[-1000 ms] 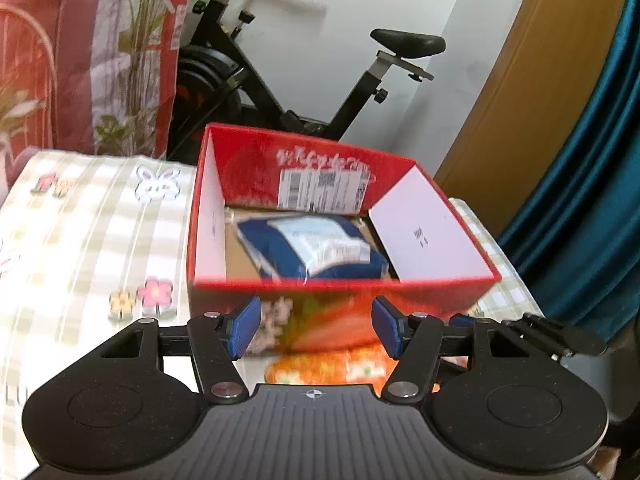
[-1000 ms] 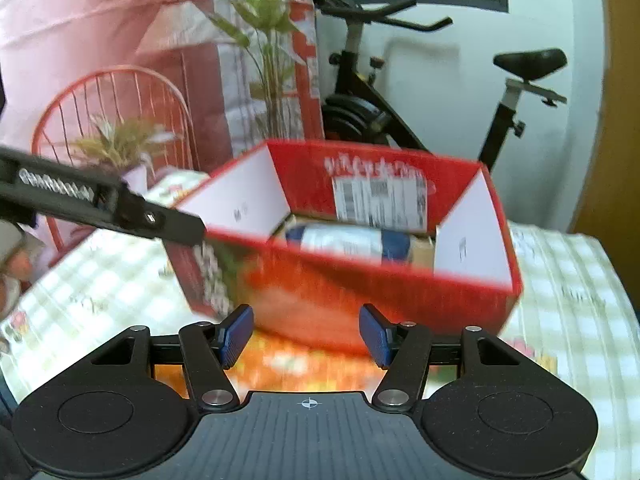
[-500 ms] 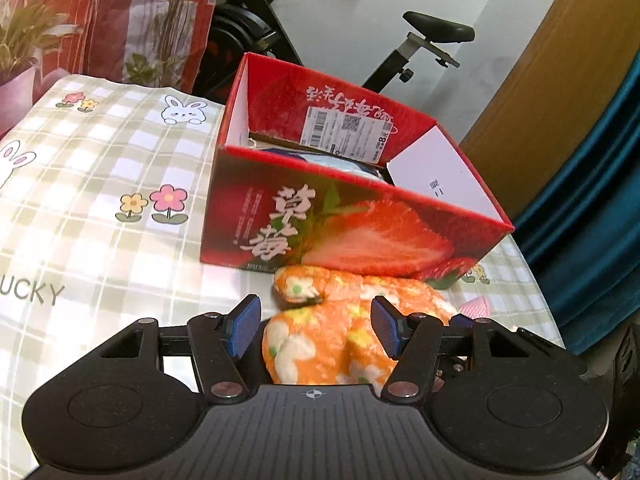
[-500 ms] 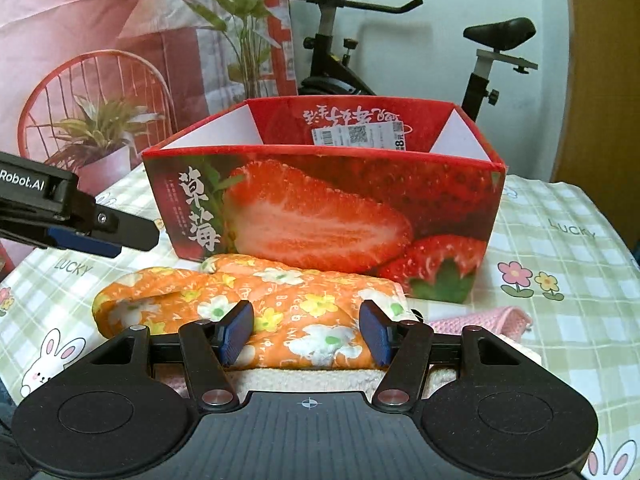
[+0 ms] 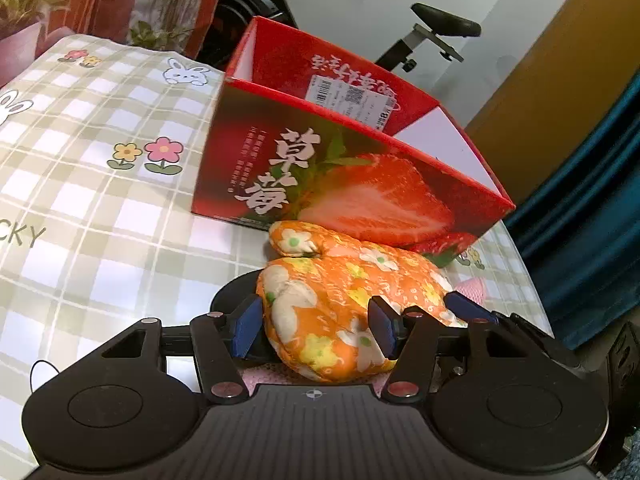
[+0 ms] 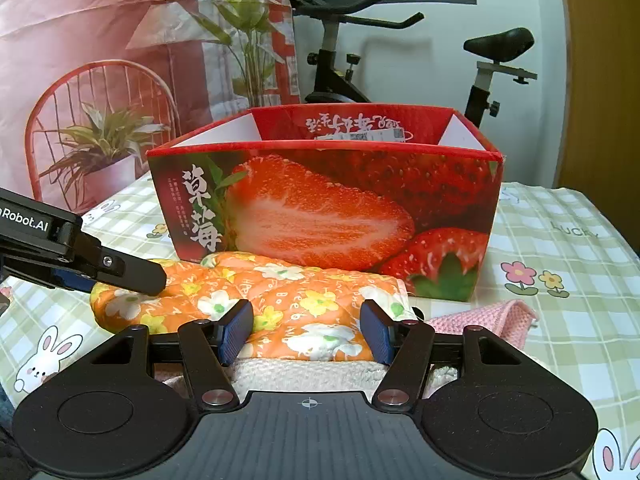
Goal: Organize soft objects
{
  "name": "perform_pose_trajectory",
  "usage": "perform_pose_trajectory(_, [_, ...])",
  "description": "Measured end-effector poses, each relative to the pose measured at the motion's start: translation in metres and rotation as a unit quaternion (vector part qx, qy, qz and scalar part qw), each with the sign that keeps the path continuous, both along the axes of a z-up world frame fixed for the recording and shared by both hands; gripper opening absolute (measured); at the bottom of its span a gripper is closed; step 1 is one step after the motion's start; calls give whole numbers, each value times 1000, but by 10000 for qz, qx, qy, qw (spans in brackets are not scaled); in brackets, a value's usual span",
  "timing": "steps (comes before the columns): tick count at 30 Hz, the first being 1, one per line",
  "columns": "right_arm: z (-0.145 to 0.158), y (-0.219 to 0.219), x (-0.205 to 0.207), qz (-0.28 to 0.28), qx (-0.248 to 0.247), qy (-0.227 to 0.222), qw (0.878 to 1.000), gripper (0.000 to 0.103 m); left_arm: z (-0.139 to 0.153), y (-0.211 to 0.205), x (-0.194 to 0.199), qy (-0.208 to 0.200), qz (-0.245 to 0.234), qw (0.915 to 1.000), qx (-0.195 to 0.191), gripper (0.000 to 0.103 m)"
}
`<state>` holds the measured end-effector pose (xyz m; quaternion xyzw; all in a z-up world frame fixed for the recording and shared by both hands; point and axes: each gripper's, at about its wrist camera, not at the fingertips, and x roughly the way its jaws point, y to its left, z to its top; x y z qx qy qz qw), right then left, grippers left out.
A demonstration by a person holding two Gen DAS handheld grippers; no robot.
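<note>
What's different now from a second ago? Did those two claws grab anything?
Both claws came down from above the strawberry box to the orange flowered mitt lying before it. The left claw is closing around the mitt's rounded end; the right claw straddles the other end, not yet pinching. Box and mitt stayed put.

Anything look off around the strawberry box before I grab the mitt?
Nothing damaged or spilled. The orange floral mitt lies on a pink cloth and a cream towel, against the upright red strawberry box. The box's inner lettering reads upside down.
</note>
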<state>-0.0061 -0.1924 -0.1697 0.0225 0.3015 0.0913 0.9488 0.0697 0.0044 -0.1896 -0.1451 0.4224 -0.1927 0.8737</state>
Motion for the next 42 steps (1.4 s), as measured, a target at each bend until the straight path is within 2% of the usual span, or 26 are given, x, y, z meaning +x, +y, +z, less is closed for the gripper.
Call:
perform_pose_trajectory(6, [-1, 1, -1, -1, -18, 1, 10000, 57, -11, 1, 1, 140, 62, 9999, -51, 51])
perform_pose_trajectory(10, [-1, 2, -1, 1, -43, 2, 10000, 57, -14, 5, 1, 104, 149, 9998, -51, 36])
perform_pose_trajectory(11, [-1, 3, -1, 3, -52, 3, 10000, 58, -15, 5, 1, 88, 161, 9998, -27, 35])
perform_pose_trajectory(19, [-1, 3, -1, 9, -64, 2, 10000, 58, -15, 2, -2, -24, 70, 9998, 182, 34])
perform_pose_trajectory(27, [-1, 4, -1, 11, -65, 1, 10000, 58, -15, 3, -2, -30, 67, 9999, 155, 34])
perform_pose_trajectory(42, [3, 1, 2, 12, -23, 103, 9999, 58, -13, 2, -5, -178, -20, 9994, 292, 28])
